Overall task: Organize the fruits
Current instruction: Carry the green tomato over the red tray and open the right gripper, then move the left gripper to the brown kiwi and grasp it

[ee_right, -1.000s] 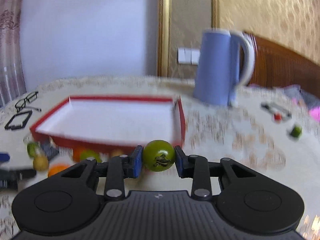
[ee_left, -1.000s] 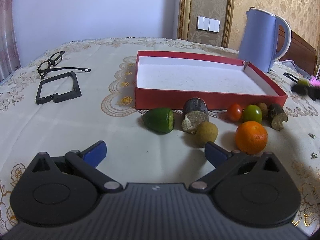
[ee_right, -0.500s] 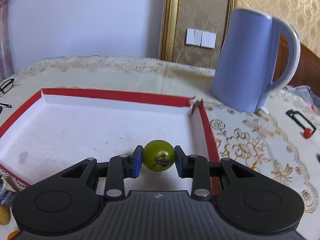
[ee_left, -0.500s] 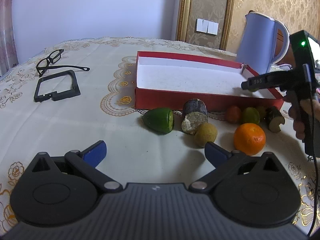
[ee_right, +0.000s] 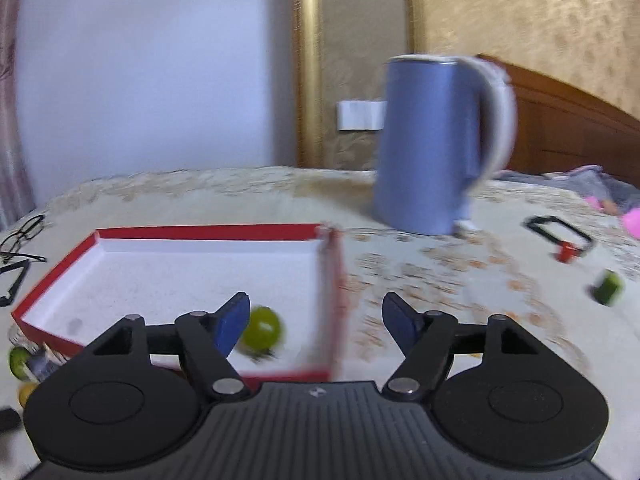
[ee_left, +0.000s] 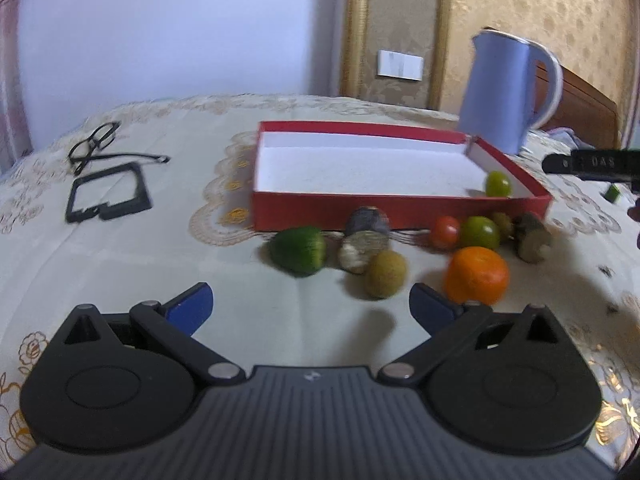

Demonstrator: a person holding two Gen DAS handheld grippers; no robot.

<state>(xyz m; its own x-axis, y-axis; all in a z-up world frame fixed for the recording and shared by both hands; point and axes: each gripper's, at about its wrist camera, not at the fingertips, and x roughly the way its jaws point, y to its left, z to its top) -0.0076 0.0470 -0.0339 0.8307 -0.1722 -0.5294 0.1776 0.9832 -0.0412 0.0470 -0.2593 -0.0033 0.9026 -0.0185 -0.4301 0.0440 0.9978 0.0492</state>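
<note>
The right gripper (ee_right: 314, 322) has just been opening its fingers, which now stand apart with nothing between them. The green tomato (ee_right: 261, 328) lies free on the white floor of the red tray (ee_right: 208, 232), just beside the left blue fingertip (ee_right: 232, 320), near the tray's corner at about five o'clock in the right wrist view. In the left wrist view the same tomato (ee_left: 498, 184) sits inside the tray (ee_left: 360, 208) at its near right corner, close to the red wall.

The left gripper (ee_left: 310, 304) hovers over the counter (ee_left: 120, 264) with its fingers spread wide and nothing held. At twelve o'clock from it, outside the tray's front wall, the other fruits lie in a loose row: a green avocado-like piece (ee_left: 298, 250), a dark cut chunk (ee_left: 364, 242) touching a brownish round fruit (ee_left: 386, 274), a red tomato (ee_left: 445, 232) touching a second green tomato (ee_left: 480, 233), an orange (ee_left: 477, 275) at about one o'clock, and another dark cut piece (ee_left: 534, 236) further right.

A blue kettle (ee_left: 508, 92) stands behind the tray at about one o'clock. Black glasses (ee_left: 94, 144) and a black frame (ee_left: 108, 198) lie at about ten o'clock. A small green piece (ee_right: 608, 288) lies on the cloth at about two o'clock in the right wrist view; what it is I cannot tell, as the picture is blurred.
</note>
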